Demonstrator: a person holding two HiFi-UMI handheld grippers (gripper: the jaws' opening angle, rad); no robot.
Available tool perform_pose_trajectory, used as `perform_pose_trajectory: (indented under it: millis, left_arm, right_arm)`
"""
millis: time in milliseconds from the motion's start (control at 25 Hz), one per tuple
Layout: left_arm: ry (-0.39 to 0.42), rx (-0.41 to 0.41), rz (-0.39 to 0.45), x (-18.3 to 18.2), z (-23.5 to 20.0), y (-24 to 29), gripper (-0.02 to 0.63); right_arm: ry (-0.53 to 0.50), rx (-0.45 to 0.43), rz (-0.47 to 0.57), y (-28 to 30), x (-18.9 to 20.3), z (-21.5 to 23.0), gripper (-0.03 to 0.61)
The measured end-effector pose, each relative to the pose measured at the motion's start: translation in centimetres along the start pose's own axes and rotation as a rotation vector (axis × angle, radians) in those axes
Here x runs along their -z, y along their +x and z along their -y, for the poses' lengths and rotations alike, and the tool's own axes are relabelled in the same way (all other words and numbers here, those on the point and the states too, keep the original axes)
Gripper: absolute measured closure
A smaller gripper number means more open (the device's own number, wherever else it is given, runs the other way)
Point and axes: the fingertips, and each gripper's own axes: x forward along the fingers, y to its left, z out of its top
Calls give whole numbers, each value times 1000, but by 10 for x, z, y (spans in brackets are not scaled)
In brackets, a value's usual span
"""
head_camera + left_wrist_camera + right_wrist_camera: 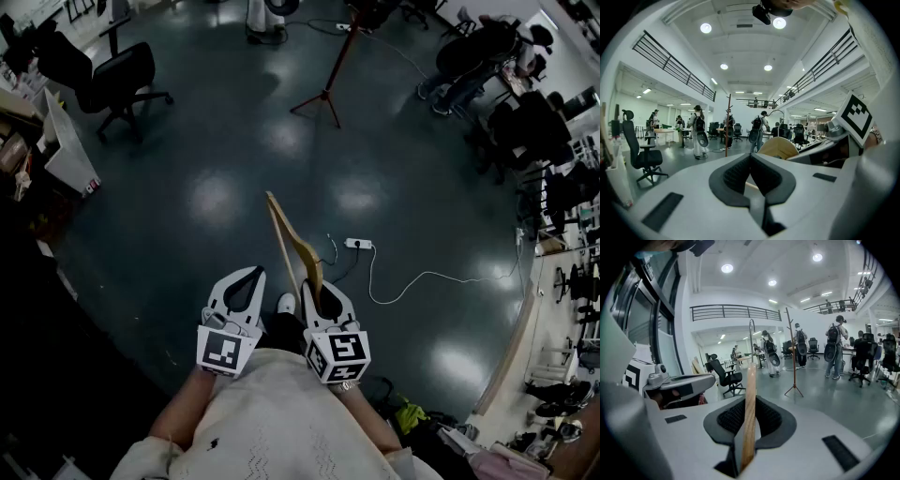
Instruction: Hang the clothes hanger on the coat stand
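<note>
- where's the clothes hanger [749,418]?
- your right tongs [750,401] are clamped on its wooden arm, and it juts up ahead of them. your left tongs [750,157] sit just beside, pressed together on nothing.
- and the coat stand [336,66]?
- far ahead on the floor [216,202], well apart from the hanger.

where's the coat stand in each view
Head view: coat stand at top centre, out on the open floor.
Left gripper view: left of centre, a thin dark pole among standing people.
Right gripper view: right of centre, its tripod feet showing.
Shared landmark: the hanger, close to the camera in all three views.
</note>
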Motion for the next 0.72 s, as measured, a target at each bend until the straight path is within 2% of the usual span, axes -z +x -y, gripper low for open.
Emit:
perform_pose_trajectory:
  millis: [120,240,320,520,720]
  left_arm:
    - [11,31,47,-13,12,19,601]
    - [34,50,53,-22,19,40,601]
    - [17,49,56,-25,20,56,601]
    - [-30,14,54,-32,9,115,601]
    - [-42,-31,51,-51,-20,196,601]
  right_arm:
    - [7,8,-10,4,0,16,509]
    - [26,8,-18,14,-6,34,509]
    - [32,2,-18,23,-13,47,509]
    - [37,-28,-17,62,-38,92,509]
    - [35,-56,-10,115,-84,145,509]
